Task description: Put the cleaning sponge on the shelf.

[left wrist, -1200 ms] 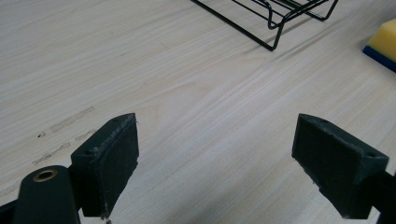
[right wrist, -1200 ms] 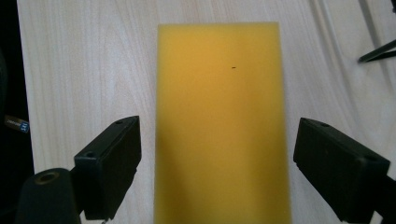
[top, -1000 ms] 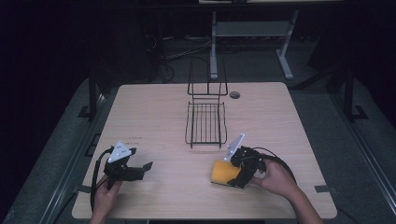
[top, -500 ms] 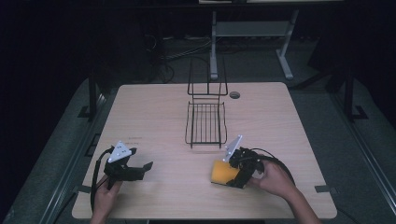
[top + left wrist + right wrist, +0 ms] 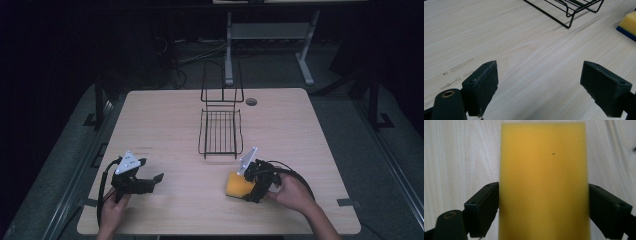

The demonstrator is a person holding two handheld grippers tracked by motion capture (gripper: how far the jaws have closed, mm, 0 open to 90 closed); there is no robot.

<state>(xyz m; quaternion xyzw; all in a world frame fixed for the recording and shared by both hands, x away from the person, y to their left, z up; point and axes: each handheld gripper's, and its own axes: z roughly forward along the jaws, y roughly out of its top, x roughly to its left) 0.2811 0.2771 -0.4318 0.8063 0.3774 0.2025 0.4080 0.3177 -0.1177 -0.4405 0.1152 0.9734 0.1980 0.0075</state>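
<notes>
A flat yellow sponge (image 5: 543,182) with a blue underside lies on the counter (image 5: 165,120) at five o'clock, the right gripper (image 5: 250,187) fingers flanking it, the left gripper (image 5: 546,85) gaping empty.

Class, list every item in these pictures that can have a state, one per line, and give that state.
Left claw: open, nothing between its jaws, low over the table.
Right claw: its jaws sit against the two sides of the sponge.
Sponge: yellow face up, blue layer beneath, flat on the table.
Wire rack: empty, upright on the table, back panel raised.
</notes>
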